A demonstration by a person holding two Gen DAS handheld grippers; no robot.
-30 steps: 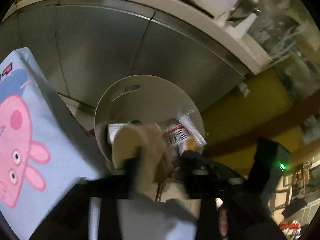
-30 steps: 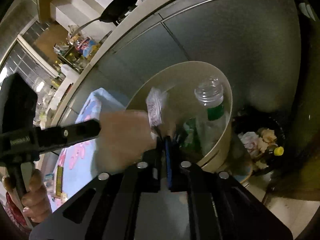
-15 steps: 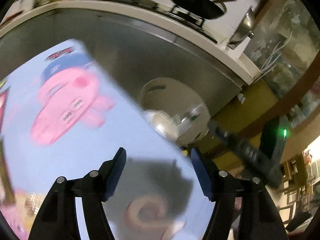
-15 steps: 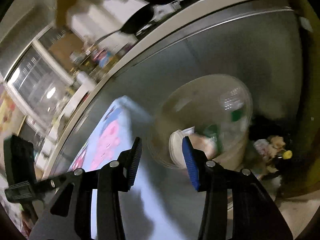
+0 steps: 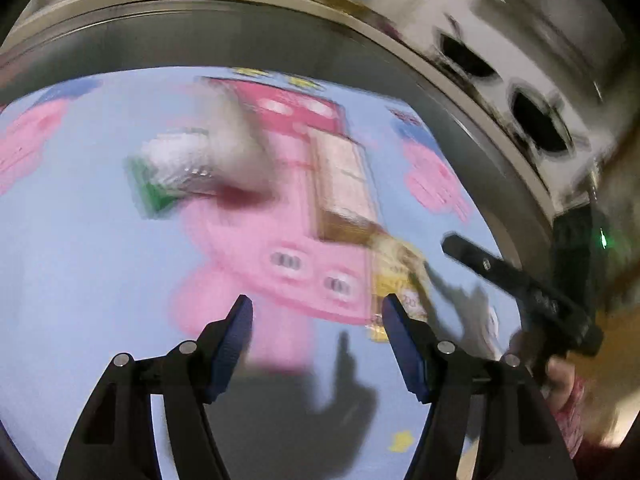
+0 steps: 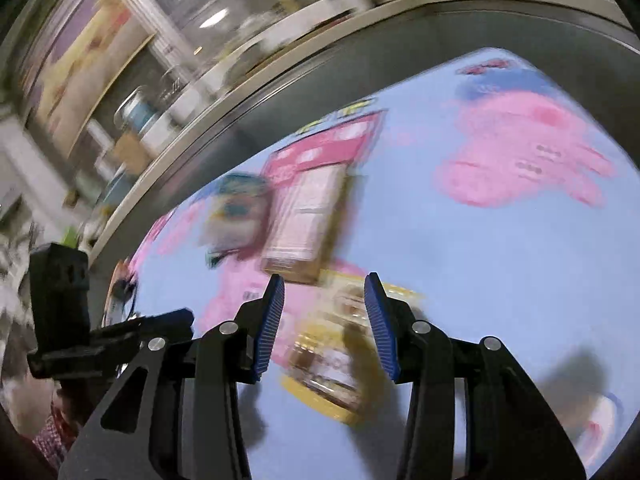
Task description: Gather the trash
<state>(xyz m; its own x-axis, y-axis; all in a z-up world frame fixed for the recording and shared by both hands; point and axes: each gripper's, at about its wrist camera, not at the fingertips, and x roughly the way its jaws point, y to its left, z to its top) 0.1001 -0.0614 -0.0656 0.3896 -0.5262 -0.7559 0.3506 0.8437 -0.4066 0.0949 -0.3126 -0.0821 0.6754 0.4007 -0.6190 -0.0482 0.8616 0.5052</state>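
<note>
Everything is smeared by motion. A table under a light blue cloth (image 5: 80, 280) (image 6: 480, 280) with pink cartoon pigs carries trash. On it lie a brown and pink carton (image 5: 340, 184) (image 6: 304, 216), a yellow packet (image 5: 396, 292) (image 6: 332, 356) and a green and white wrapper (image 5: 176, 168) (image 6: 232, 208). My left gripper (image 5: 316, 312) hangs open above the cloth with nothing between its fingers. My right gripper (image 6: 324, 284) is open too. The yellow packet shows on the cloth beyond the right gripper's gap, and the fingers do not touch it.
A grey cabinet front (image 5: 280, 40) with a pale counter edge runs behind the table. Dark pans (image 5: 536, 120) stand on the counter at the right, and jars and boxes (image 6: 160, 112) crowd it farther left. A small white scrap (image 6: 600, 416) lies near the table's near right corner.
Both grippers swung away from the beige bin to over the table. The left one let go of a pale cup there, the right one opened, and the bin has left view.
</note>
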